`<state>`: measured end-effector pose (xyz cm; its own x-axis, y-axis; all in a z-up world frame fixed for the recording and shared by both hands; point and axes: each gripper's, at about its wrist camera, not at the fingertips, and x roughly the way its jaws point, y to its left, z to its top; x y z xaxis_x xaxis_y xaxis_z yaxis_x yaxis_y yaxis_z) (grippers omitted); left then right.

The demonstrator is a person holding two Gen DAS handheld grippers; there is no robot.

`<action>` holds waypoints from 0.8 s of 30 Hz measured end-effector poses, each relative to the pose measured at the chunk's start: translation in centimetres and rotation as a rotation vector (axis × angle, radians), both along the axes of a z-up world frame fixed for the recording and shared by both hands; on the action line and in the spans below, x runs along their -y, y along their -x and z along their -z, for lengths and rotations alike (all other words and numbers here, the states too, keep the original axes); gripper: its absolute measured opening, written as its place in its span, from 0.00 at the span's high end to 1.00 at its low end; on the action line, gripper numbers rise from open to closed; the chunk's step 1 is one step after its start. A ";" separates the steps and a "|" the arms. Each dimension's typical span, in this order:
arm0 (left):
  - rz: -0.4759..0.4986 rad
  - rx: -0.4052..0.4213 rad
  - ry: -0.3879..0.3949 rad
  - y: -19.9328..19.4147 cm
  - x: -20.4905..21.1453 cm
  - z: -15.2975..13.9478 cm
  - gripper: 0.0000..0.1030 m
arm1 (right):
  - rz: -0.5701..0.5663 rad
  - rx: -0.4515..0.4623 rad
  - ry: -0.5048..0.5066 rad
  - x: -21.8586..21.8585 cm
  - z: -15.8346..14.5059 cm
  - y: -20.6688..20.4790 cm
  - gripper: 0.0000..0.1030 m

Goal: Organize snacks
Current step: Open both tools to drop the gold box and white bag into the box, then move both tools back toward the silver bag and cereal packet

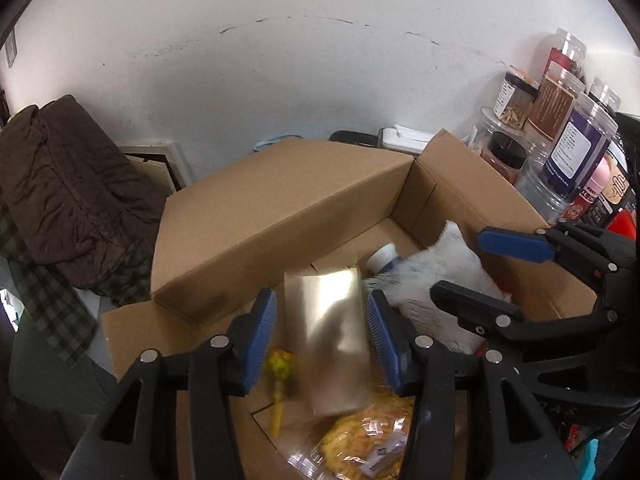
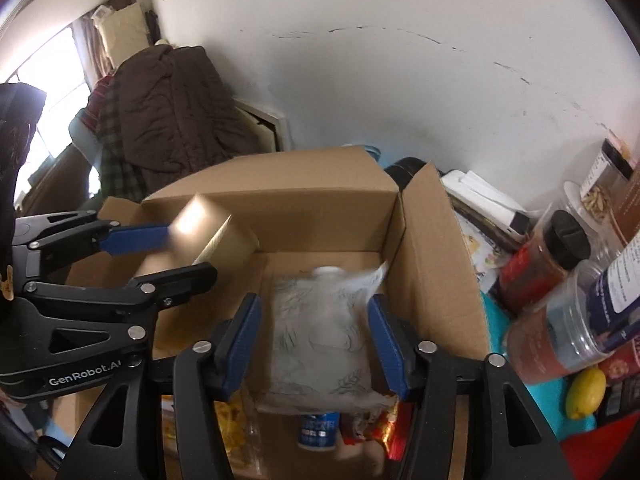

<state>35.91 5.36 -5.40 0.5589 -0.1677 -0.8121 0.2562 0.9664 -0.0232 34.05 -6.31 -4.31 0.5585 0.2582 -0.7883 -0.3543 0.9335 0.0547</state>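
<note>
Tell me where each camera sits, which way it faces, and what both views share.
Left wrist: on the left claw, aimed down into the cardboard box, gold pouch between its fingers; right claw enters at right.
Right wrist: on the right claw, aimed into the box, white bag between its fingers; left claw enters at left.
Shared: box, both packets, jars.

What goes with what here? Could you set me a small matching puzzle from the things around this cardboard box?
Things:
1. gold pouch
2. white leaf-print pouch
3. lemon
4. brown quilted coat

Places:
A. outside the box, on the teal surface beside the jars
B. between the right gripper's blue pads
C. draped over furniture by the wall
D. between the left gripper's blue pads

Pairs: 1-D, 2-B, 3-A, 4-C
</note>
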 end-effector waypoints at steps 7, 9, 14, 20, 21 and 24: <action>-0.032 0.029 -0.009 0.7 -0.5 -1.3 0.34 | 0.026 0.022 0.006 1.0 -1.2 0.8 0.35; -0.037 0.043 -0.006 1.1 -0.5 -1.9 0.34 | 0.030 0.036 0.012 1.1 -1.7 1.2 0.35; -0.037 0.082 -0.001 2.6 -0.2 -4.0 0.34 | 0.033 0.084 0.007 1.2 -3.9 2.7 0.35; -0.039 0.156 0.017 5.5 -0.2 -7.6 0.34 | 0.037 0.158 0.005 1.3 -7.4 5.5 0.35; -0.039 0.168 0.022 6.1 -0.2 -8.3 0.34 | 0.037 0.174 0.006 1.4 -8.1 6.1 0.35; -0.038 0.204 0.028 7.8 -0.1 -10.2 0.34 | 0.038 0.215 0.008 1.4 -9.9 7.7 0.35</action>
<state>28.08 5.50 4.78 0.7178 -0.1646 -0.6765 0.2217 0.9751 -0.0020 26.32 -7.74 5.60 0.7235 0.2280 -0.6515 -0.3212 0.9467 -0.0254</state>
